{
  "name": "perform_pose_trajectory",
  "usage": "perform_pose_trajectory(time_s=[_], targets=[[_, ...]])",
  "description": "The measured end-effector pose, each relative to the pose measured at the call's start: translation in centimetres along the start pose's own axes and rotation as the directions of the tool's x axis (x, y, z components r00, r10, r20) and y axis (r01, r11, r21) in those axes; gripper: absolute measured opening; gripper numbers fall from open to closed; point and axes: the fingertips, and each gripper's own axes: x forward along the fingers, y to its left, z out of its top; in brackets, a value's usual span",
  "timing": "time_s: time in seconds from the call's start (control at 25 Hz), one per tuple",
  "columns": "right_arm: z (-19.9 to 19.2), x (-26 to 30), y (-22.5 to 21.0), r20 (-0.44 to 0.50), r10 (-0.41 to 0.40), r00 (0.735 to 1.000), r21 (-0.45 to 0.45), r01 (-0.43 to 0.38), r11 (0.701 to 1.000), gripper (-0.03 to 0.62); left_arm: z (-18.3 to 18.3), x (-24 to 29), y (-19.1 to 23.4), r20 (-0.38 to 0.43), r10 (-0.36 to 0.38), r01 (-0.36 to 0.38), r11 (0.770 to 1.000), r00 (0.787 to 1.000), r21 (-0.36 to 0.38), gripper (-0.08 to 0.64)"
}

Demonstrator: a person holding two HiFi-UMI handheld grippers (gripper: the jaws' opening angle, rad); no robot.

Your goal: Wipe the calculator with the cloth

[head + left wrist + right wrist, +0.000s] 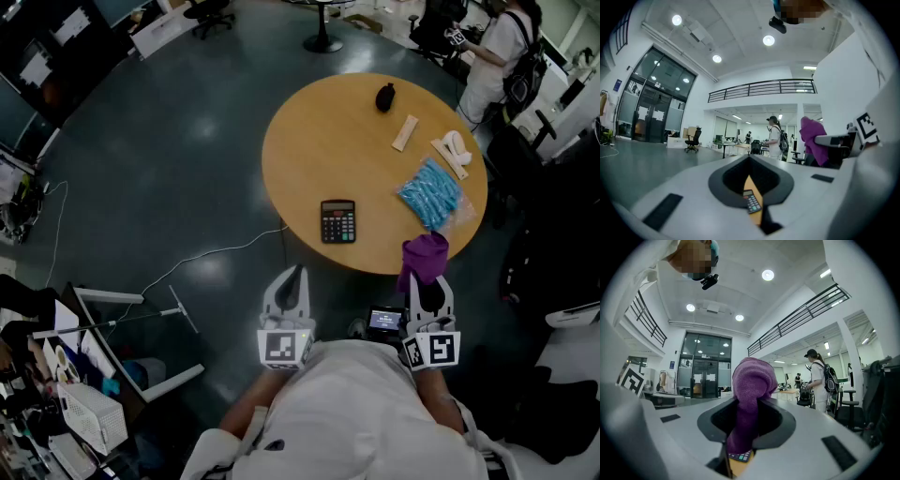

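A black calculator (337, 221) lies near the front edge of the round wooden table (319, 141). My left gripper (291, 279) hovers just short of that edge with its jaws shut and nothing in them. In the left gripper view the calculator (751, 201) shows through the gap under the closed jaws. To the right, my right gripper (427, 274) is shut on a purple cloth (424, 258), which bunches up over the table's edge. The cloth (751, 399) fills the middle of the right gripper view, and a corner of the calculator (739, 456) shows below it.
On the table's far right lie a bag of blue items (430, 192), a white object (453, 150), a pale stick (405, 132) and a small black object (385, 97). A person (492, 56) stands beyond the table. A cable (216, 255) runs across the floor at the left.
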Motion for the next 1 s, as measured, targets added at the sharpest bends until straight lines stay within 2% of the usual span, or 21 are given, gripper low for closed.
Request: perform_pose_trajectory(time_s=[0.4, 0.72, 0.88, 1.0], targets=[[0.4, -0.3, 0.0, 0.031, 0.035, 0.999, 0.016, -0.035, 0.999, 0.098, 0.0, -0.2, -0.5, -0.01, 0.004, -0.004, 1.0, 1.0, 0.018, 0.008], [0.6, -0.1, -1.1, 0.042, 0.095, 0.995, 0.01, -0.096, 0.995, 0.098, -2.6, 0.1, -1.5, -0.069, 0.036, -0.036, 0.999, 0.997, 0.01, 0.008], [0.0, 0.1, -2.5, 0.014, 0.129, 0.992, 0.018, -0.129, 0.991, 0.098, -3.4, 2.2, -2.2, -0.083, 0.038, -0.034, 0.998, 0.996, 0.051, 0.008], [-0.6, 1.1, -3.2, 0.004, 0.169, 0.986, -0.011, -0.168, 0.986, 0.098, -4.8, 4.7, -1.0, -0.092, 0.028, -0.02, 0.996, 0.995, 0.085, 0.008]])
